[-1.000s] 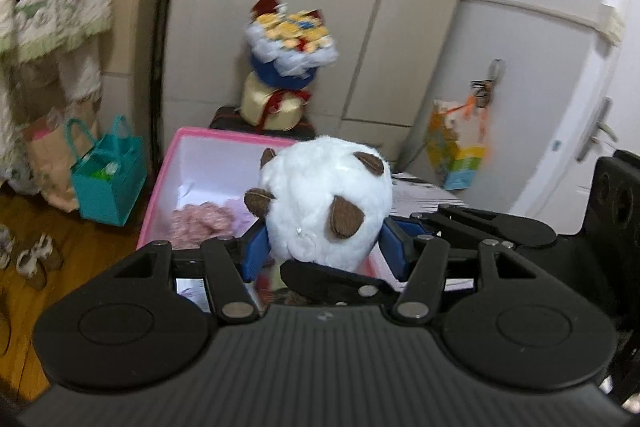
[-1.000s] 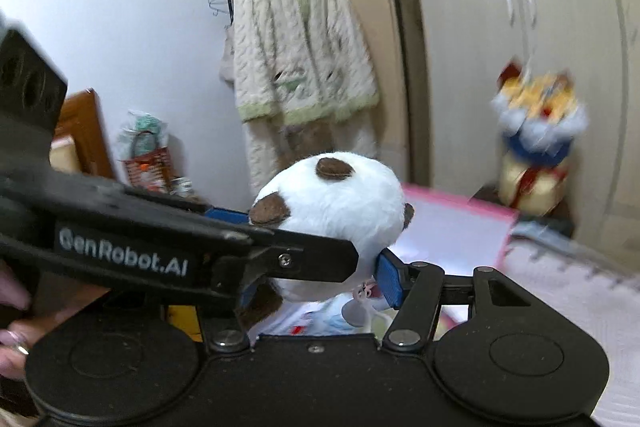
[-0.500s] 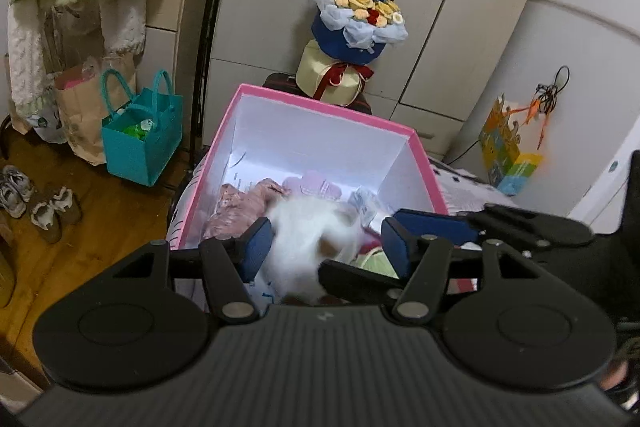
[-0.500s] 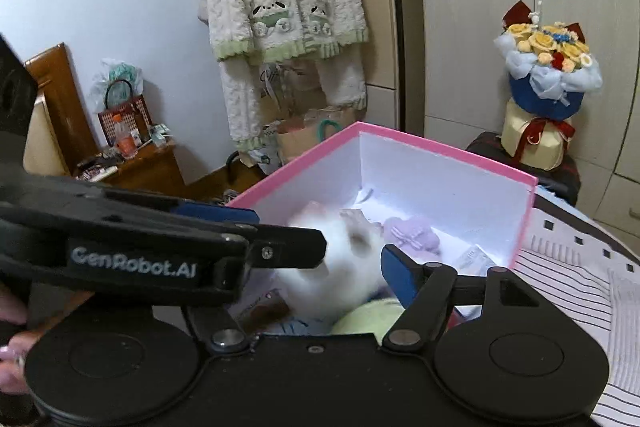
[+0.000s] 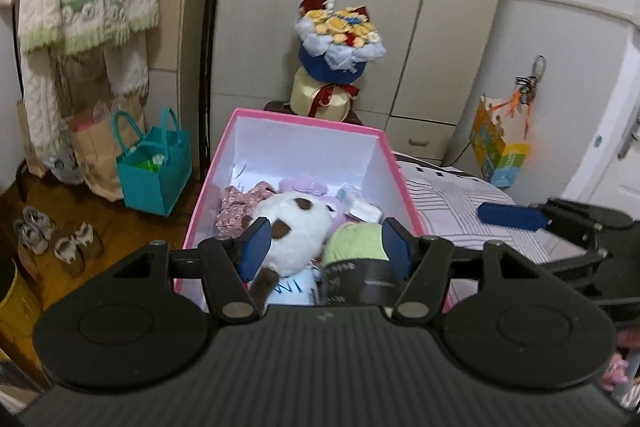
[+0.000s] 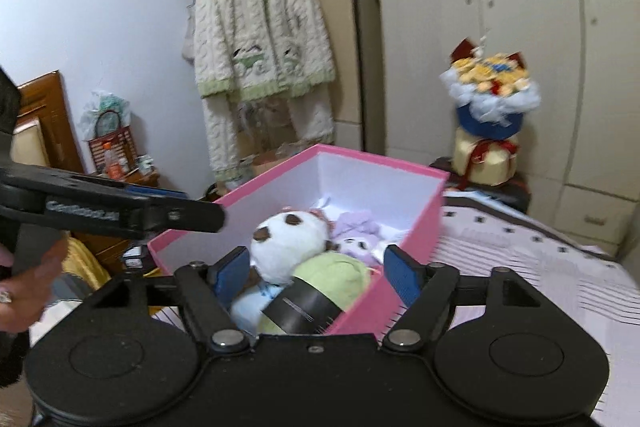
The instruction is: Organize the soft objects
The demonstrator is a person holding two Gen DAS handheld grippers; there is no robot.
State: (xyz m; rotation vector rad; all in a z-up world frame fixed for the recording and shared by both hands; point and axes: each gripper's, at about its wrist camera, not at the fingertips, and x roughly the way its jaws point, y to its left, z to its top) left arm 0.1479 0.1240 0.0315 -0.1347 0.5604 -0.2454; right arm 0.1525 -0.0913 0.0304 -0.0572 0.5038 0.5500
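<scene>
Now white plush lies tilted in pink box (ears up).

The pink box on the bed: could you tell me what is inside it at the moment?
The pink box holds a white plush with brown patches, a green yarn ball, a purple plush and floral fabric. Anything beneath them is covered.

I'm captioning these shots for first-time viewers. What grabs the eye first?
The pink box on the striped bed, with a white plush with brown spots lying inside beside a green yarn ball. Behind it, a yellow-flower bouquet stands before the wardrobe. Both grippers, left and right, hover open.
</scene>
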